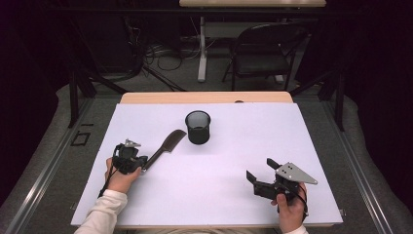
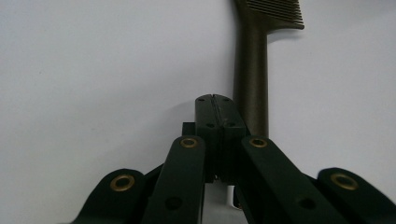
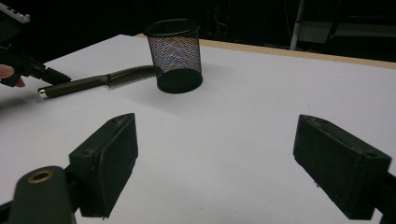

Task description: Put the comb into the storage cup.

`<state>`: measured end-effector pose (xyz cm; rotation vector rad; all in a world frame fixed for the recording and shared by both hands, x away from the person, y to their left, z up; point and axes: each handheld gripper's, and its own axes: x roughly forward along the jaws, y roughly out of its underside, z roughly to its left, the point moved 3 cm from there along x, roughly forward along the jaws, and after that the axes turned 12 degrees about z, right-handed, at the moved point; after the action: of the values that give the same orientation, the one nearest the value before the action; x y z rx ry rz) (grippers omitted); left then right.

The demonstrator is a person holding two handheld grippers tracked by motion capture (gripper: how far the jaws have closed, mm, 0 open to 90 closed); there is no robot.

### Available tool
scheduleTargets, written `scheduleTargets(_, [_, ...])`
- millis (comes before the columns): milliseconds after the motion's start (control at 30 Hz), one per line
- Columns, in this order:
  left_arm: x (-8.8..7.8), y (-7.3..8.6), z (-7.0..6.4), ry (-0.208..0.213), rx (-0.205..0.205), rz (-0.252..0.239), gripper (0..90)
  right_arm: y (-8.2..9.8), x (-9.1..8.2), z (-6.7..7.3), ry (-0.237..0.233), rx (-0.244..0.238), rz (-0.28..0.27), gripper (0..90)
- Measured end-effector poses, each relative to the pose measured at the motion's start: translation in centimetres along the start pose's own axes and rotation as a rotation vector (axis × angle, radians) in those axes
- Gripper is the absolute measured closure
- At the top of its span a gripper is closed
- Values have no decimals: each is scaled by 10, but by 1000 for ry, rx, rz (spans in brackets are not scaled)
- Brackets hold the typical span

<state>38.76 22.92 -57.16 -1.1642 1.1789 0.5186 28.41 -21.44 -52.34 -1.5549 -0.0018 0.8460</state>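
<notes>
A dark comb (image 1: 165, 146) lies flat on the white table (image 1: 292, 141), its toothed end pointing at a black mesh cup (image 1: 198, 127) that stands upright behind it. My left gripper (image 1: 140, 166) rests at the comb's handle end, and its jaws are shut with nothing between them. In the left gripper view the closed tips (image 2: 215, 100) sit just left of the comb handle (image 2: 252, 74), beside it and not around it. My right gripper (image 1: 260, 169) hovers at the near right, jaws wide open and empty (image 3: 215, 158), facing the cup (image 3: 175, 53) and comb (image 3: 93, 81).
The table's far wooden edge (image 1: 204, 97) runs behind the cup. Beyond it stand a black folding chair (image 1: 265, 51), a white desk leg (image 1: 201, 48) and floor cables (image 1: 165, 58). Bare white surface lies between the two grippers and to the right of the cup.
</notes>
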Motion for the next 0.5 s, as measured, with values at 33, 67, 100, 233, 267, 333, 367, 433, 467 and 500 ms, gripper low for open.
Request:
scheduleTargets(33, [0,0,-1,0,-3,-3,900,0,0,0,1,4,0,136])
scheduleTargets(67, [0,0,-1,1,-1,1,900,0,0,0,1,4,0,136])
scheduleTargets(100, [0,0,-1,-1,8,5,900,0,0,0,0,7,-1,136])
scheduleTargets(233, [0,1,-4,-4,19,8,899,0,1,0,-2,7,-5,136])
scheduleTargets(267, [0,1,-4,-3,19,10,899,0,1,0,-3,11,2,136])
scheduleTargets(333, [1,1,-5,-1,21,10,899,0,1,0,-1,9,2,136])
scheduleTargets(367, [1,2,-6,-2,24,13,898,0,1,0,-2,10,2,137])
scheduleTargets(433, [2,2,-7,0,26,12,898,0,1,-1,-2,8,2,136])
scheduleTargets(467, [1,2,-8,-2,23,15,898,0,1,-1,-2,8,3,136])
scheduleTargets(500, [1,2,-8,-2,28,14,898,0,1,-1,-2,9,2,137])
